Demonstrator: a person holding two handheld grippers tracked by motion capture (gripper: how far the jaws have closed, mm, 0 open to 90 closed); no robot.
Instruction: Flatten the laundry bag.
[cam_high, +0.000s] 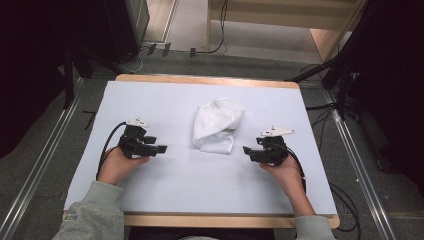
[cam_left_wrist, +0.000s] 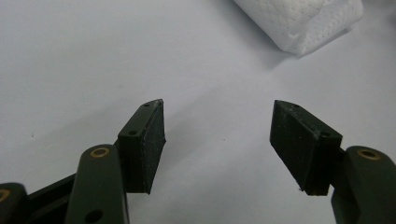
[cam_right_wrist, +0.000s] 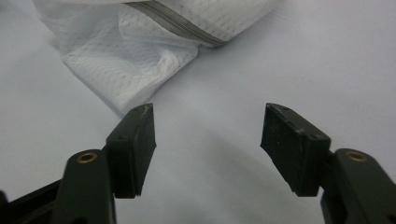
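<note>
A crumpled white mesh cloth (cam_high: 216, 126) lies in the middle of the white table top (cam_high: 200, 180). My left gripper (cam_high: 161, 149) rests low on the table to the cloth's left, pointing toward it, jaws open with nothing between them. In the left gripper view the gripper (cam_left_wrist: 218, 126) faces bare table and a corner of the cloth (cam_left_wrist: 303, 21) at the top right. My right gripper (cam_high: 247, 150) sits to the cloth's right, also open and empty. Ahead of the gripper (cam_right_wrist: 208, 126) in the right gripper view lies the cloth (cam_right_wrist: 140, 51), showing a grey seam.
The table has a wooden rim (cam_high: 205, 79) and stands on a grey floor. Black stands (cam_high: 345, 75) and cables (cam_high: 345, 200) lie to the right, dark equipment (cam_high: 65, 50) to the left. Bare table lies in front of the cloth.
</note>
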